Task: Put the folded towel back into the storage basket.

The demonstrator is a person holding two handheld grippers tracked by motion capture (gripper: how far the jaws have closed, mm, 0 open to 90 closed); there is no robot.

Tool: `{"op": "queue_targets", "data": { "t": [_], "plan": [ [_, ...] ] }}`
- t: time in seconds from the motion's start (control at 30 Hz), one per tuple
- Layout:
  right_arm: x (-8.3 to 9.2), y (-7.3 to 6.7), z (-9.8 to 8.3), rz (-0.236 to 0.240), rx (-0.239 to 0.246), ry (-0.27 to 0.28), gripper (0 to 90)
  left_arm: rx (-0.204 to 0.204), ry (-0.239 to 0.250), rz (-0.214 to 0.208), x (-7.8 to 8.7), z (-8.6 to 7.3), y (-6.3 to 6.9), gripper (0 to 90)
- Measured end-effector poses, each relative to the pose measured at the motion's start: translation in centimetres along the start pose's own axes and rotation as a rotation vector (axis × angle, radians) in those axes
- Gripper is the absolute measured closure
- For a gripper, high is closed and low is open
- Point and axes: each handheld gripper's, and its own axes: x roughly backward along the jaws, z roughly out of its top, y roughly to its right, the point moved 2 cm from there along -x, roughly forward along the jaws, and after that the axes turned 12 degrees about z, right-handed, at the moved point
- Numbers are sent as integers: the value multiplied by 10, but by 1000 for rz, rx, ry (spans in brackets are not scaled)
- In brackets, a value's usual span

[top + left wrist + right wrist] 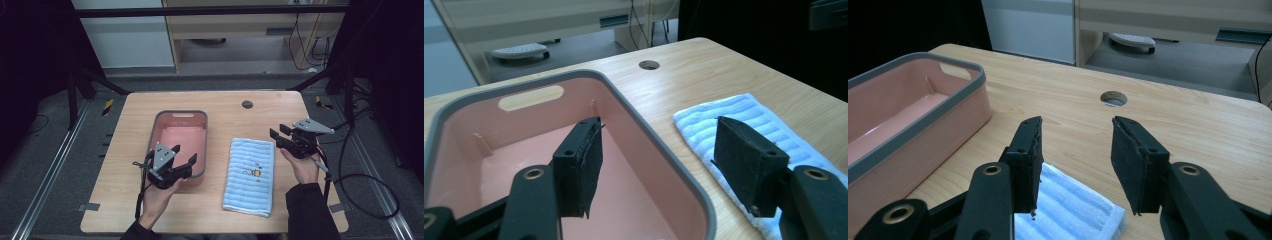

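A pink bin with a grey rim (181, 113) stands empty on the wooden table, left of centre. To its right lies a folded blue-and-white striped towel (250, 175) with a small printed figure. My left gripper (184, 154) hovers over the bin's near right corner, open, with nothing between its jaws. In the left gripper view, the left gripper (658, 124) straddles the bin's rim (624, 100), with the towel (744, 107) beyond. My right gripper (279, 132) hangs open by the towel's far right corner. In the right gripper view, the right gripper (1076, 122) is empty above the towel (1073, 210), with the bin (923, 125) to the left.
A round cable hole (247, 104) sits near the table's far edge. A black cable (365, 185) loops off the table's right side. Metal frame legs and a wooden cabinet (250, 30) stand beyond the table.
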Motion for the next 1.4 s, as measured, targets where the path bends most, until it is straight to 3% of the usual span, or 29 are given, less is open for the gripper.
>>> {"op": "queue_targets", "data": {
  "t": [0.73, 1.4],
  "plan": [
    [-13, 7, -9, -11, -8, -43, 472, -49, -39, -97, -19, -13, 55, 370],
    [-25, 23, -38, -46, -26, -110, 445, -82, -107, -139, -29, -37, 83, 402]
  ]
}}
